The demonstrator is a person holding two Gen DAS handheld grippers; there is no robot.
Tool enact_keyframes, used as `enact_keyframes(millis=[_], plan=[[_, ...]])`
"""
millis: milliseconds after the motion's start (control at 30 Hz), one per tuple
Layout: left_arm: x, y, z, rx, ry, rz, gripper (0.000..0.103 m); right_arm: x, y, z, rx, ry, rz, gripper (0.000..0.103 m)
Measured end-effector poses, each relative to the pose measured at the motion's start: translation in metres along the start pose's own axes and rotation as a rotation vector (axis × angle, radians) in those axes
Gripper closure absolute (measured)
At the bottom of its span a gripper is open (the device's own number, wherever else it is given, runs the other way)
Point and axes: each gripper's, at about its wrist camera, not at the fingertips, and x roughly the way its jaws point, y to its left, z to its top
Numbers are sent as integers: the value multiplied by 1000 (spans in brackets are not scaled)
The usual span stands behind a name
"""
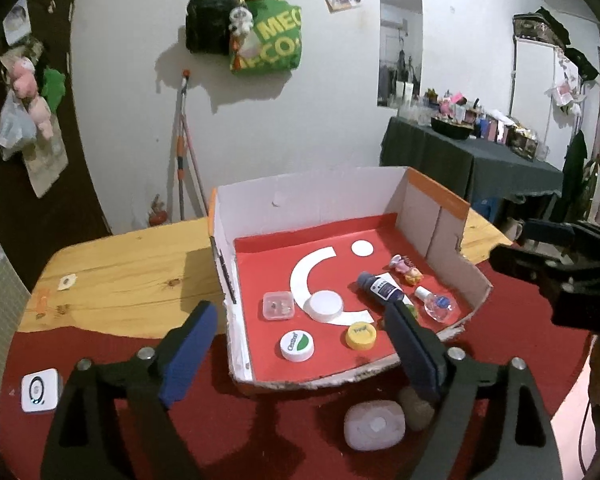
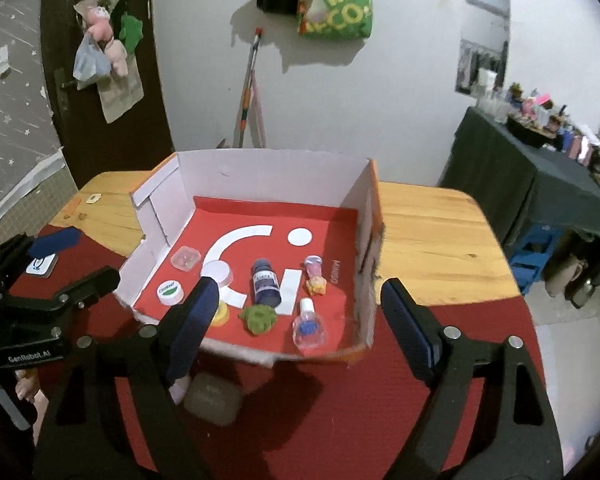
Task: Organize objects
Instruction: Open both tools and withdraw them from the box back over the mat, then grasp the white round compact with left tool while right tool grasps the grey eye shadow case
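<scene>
The left gripper (image 1: 300, 344) stands wide and empty at the bottom of its own view, one pad over the red cloth (image 1: 100, 344) and the other over the near edge of the cardboard box (image 1: 320, 192). The right gripper (image 2: 300, 320) is likewise spread wide and holds nothing, its pads straddling the box's near right half.

Most things already lie inside the box: a clear small case (image 1: 278, 306), a white lid (image 1: 325, 305), a green-and-white cap (image 1: 297, 345), a yellow cap (image 1: 361, 335), a dark blue bottle (image 1: 380, 286), a clear bottle (image 1: 436, 302) and small pink and yellow toys (image 1: 407, 270). Still outside, on the cloth at lower centre of the left view, are a white oval case (image 1: 374, 424) and a grey-brown lump (image 1: 414, 408) beside it; a white square device (image 1: 39, 391) sits at lower left.

The step in hand looks like picking the next stray item. That calls for lowering a gripper over the oval case or the lump and closing squarely.

Only the right view shows a green fuzzy thing (image 2: 258, 318) in the box; there the oval case is hidden behind a pad. The desk (image 2: 428, 232) shows bare wood at centre right.
</scene>
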Motion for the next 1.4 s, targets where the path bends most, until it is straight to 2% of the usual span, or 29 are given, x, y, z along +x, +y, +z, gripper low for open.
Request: enact_keyframes(millis=[100,233,367,733,867,1400], plan=[[-15,-4,-8,0,-41,16,8,-15,3,-17,13,-38,1,14],[-31,-6,-23,-30,-83,17,3,-29,2,-38,56,-77,-7,13],[-39,-10,-40,-38,-101,26,0,-29,0,-58,84,-66,-26,9],[-15,-13,-91,-103,20,-14,0,-11,11,-110,78,-18,-67,9],[-7,-14,-103,-101,57,-7,0,-4,14,-121,82,6,-59,9],[11,-14,-112,-113,130,-26,0,14,11,-130,92,56,-51,9]])
